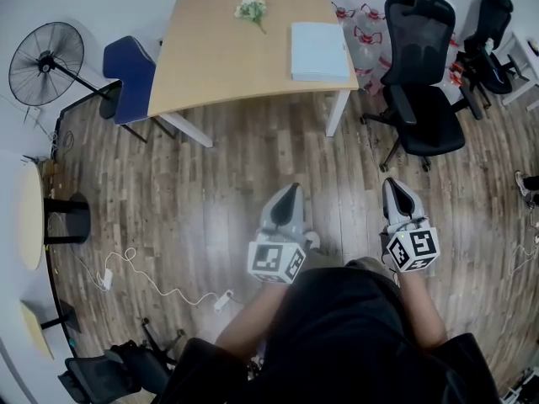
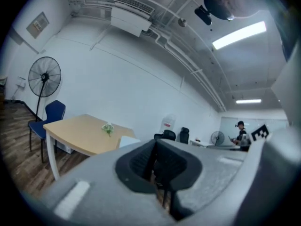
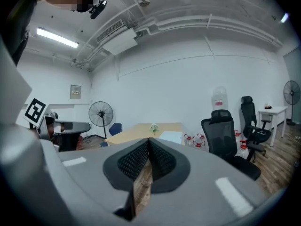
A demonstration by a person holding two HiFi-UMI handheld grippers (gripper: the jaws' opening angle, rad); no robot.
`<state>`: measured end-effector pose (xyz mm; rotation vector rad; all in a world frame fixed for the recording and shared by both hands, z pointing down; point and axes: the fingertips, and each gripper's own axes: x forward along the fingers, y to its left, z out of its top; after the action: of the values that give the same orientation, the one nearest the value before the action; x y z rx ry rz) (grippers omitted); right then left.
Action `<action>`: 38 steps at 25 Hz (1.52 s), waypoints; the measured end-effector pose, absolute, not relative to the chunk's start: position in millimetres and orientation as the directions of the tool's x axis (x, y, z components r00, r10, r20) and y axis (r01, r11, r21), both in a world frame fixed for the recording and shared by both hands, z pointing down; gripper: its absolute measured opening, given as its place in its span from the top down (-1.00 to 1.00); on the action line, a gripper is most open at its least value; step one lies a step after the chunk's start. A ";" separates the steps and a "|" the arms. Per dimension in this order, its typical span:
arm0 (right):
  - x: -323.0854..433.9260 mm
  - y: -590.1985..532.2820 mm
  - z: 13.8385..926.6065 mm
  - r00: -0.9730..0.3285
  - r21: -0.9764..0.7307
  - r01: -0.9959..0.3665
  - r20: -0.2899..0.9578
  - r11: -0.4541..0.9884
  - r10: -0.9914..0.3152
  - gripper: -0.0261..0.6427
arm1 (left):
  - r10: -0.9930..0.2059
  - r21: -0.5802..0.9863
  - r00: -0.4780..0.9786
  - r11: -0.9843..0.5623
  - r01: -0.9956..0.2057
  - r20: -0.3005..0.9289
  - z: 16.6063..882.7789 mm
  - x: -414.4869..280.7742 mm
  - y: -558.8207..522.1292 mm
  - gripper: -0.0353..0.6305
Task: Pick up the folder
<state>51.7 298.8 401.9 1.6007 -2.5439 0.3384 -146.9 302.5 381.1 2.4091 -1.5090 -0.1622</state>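
Observation:
A pale blue folder (image 1: 318, 50) lies flat on the right end of a wooden table (image 1: 219, 66) at the far side of the room. It shows in the left gripper view as a white slab, the folder (image 2: 128, 140), and in the right gripper view as the folder (image 3: 171, 136). My left gripper (image 1: 290, 190) and right gripper (image 1: 394, 184) are held out over the wood floor, well short of the table. Both are shut with nothing between the jaws.
A small bunch of flowers (image 1: 251, 9) lies on the table. A blue chair (image 1: 129, 77) stands at its left end, a black office chair (image 1: 424, 91) at its right. A standing fan (image 1: 46, 62) is at the left. Water bottles (image 1: 367, 32) sit behind the table. Cables (image 1: 135, 276) trail on the floor.

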 end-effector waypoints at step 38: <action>114.5 -173.1 492.1 -0.633 -0.270 -0.774 0.340 0.573 -0.695 0.92 | -0.916 0.244 0.300 -0.237 -0.940 0.267 446.8 -71.2 -166.7 0.88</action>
<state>114.5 -173.1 492.1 1.2335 -2.6075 0.5909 -71.2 -166.7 446.8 2.2197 -1.6678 0.0953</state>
